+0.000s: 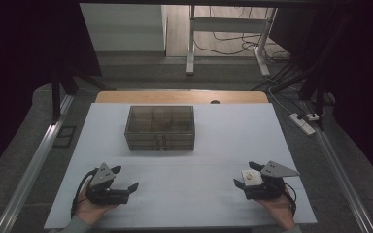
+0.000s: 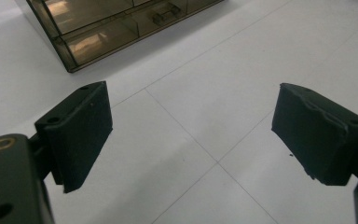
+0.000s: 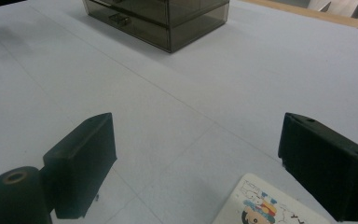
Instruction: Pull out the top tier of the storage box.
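Left gripper (image 1: pixel 125 178) rests near the front left of the white table (image 1: pixel 213 145), jaws spread wide with bare surface between them. Right gripper (image 1: pixel 246 175) sits near the front right, jaws also wide; a small white card with a cartoon print (image 3: pixel 265 205) lies between them, not pinched. Smoky transparent drawer box (image 1: pixel 160 127) stands mid-table towards the far edge, well apart from both grippers.
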`<state>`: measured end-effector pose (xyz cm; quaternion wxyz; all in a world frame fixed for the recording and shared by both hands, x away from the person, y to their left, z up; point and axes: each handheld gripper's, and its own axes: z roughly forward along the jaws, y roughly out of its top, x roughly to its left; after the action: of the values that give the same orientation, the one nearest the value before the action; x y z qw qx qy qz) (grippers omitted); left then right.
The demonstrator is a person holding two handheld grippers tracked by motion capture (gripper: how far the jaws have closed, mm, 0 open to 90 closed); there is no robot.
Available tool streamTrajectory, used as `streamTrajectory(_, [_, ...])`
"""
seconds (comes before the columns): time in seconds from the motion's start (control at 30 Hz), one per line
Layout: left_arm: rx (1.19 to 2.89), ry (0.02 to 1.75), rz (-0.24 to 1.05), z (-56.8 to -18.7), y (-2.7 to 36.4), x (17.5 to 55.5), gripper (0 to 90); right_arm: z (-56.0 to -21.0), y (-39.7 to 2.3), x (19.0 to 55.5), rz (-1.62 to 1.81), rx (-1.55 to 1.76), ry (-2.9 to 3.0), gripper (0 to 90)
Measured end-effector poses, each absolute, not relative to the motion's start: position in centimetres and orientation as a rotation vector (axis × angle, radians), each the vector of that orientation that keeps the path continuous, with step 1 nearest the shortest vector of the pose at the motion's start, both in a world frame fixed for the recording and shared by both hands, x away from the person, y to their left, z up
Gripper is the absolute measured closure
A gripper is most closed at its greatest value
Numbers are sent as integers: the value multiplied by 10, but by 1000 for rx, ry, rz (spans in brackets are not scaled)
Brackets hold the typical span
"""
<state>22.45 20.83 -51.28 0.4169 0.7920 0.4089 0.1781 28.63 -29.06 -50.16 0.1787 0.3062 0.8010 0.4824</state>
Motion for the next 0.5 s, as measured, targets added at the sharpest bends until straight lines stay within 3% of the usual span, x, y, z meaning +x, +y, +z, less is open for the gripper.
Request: streamTrajectory(0.5, [1989,1039,488,-514,212,227,119,-501,-290,285,1358,862,2262,104])
